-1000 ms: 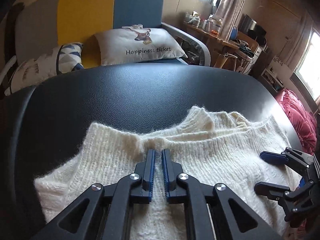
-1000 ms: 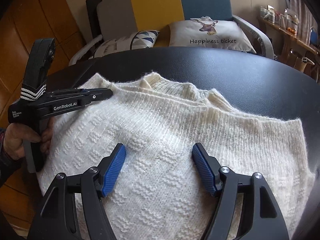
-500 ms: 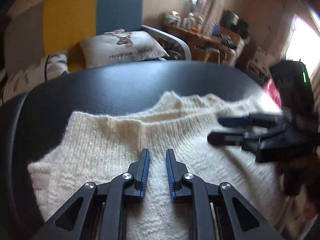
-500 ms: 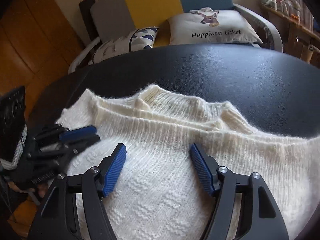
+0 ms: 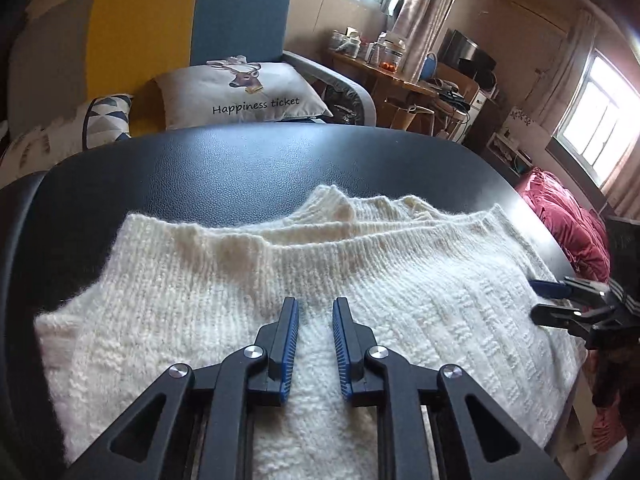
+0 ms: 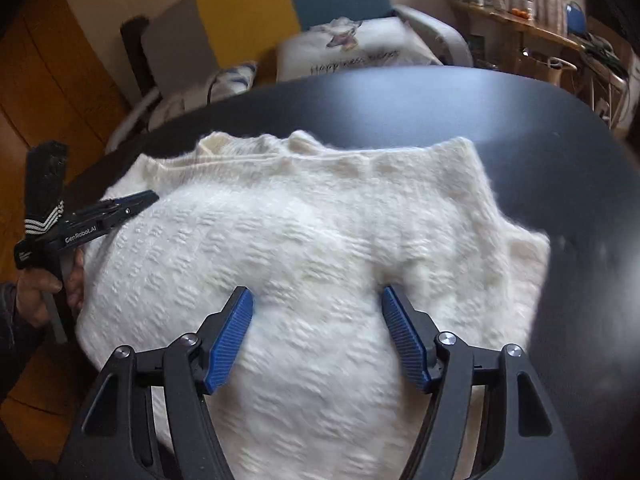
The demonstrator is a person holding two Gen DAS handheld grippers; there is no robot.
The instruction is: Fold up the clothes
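Note:
A cream knitted sweater lies folded on the black table, its ribbed collar toward the far side. My left gripper hovers over the sweater's near middle, its jaws a narrow gap apart with nothing pinched between them. In the right wrist view this gripper sits at the sweater's left edge, held by a person's hand. My right gripper stands wide open just above the knit, with the pads not pressing on it. From the left wrist view it is at the sweater's right edge.
Behind the table stands a yellow, blue and grey armchair with a "Happiness ticket" pillow. A cluttered wooden shelf lines the back right. A red quilt lies beyond the table's right edge.
My left gripper's jaws have parted a little over the sweater. My right gripper swung in toward the middle, then back out to the sweater's right edge, staying open.

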